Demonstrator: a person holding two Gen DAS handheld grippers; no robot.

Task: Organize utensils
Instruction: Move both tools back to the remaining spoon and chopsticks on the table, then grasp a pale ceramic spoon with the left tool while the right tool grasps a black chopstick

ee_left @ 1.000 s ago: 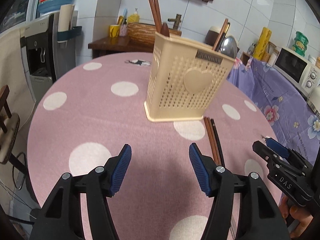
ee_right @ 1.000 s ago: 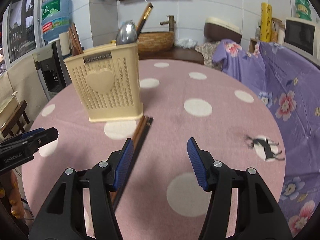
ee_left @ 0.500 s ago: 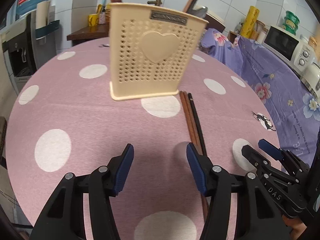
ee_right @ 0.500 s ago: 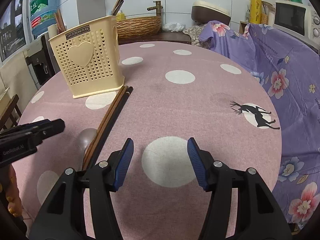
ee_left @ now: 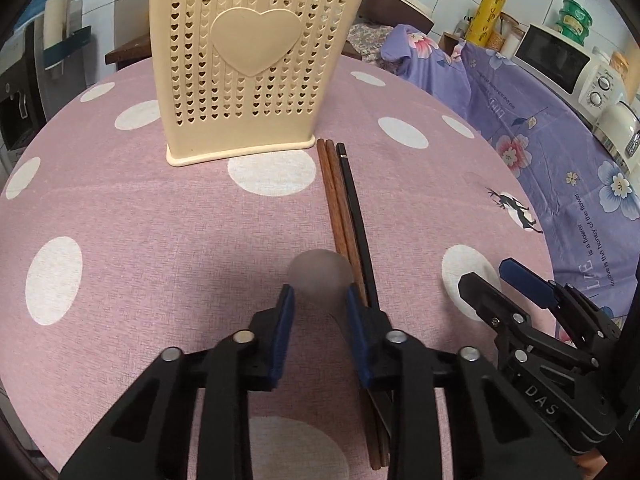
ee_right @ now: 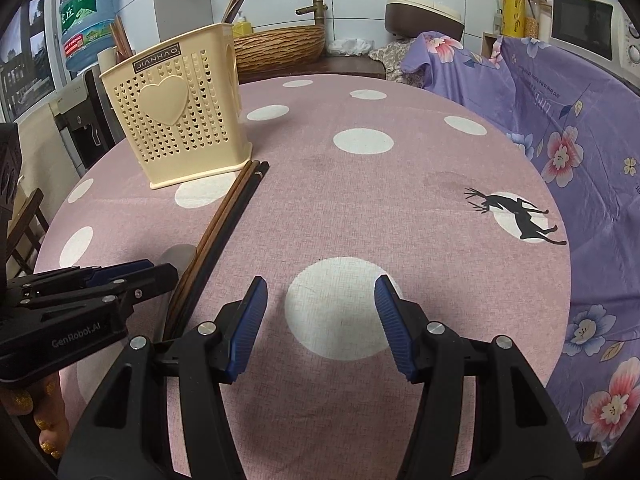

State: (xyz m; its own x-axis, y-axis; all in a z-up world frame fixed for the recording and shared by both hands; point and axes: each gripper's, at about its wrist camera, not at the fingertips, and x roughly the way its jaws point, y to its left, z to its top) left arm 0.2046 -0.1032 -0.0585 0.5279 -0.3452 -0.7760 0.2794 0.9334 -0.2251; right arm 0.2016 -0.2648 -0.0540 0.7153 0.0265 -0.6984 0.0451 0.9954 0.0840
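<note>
A cream perforated utensil holder (ee_left: 256, 64) with a heart on its front stands on the pink dotted table (ee_left: 120, 208); it also shows in the right wrist view (ee_right: 180, 108). Two brown chopsticks (ee_left: 340, 208) and a black one (ee_left: 356, 216) lie side by side in front of it, seen also in the right wrist view (ee_right: 224, 216). A grey spoon bowl (ee_left: 322, 272) lies just left of them. My left gripper (ee_left: 320, 308) has its jaws narrowed around the spoon's neck. My right gripper (ee_right: 320, 312) is open and empty over a white dot.
A purple floral cloth (ee_right: 560, 100) drapes furniture to the right of the table. A microwave (ee_left: 556, 56) stands behind it. A water dispenser (ee_right: 84, 24) stands at the left. A woven basket (ee_right: 280, 46) sits behind the table. Several utensils stick out of the holder.
My left gripper has come down and right toward the spoon by the chopsticks, and its jaws have narrowed. My right gripper has pulled back from the holder and stays open.
</note>
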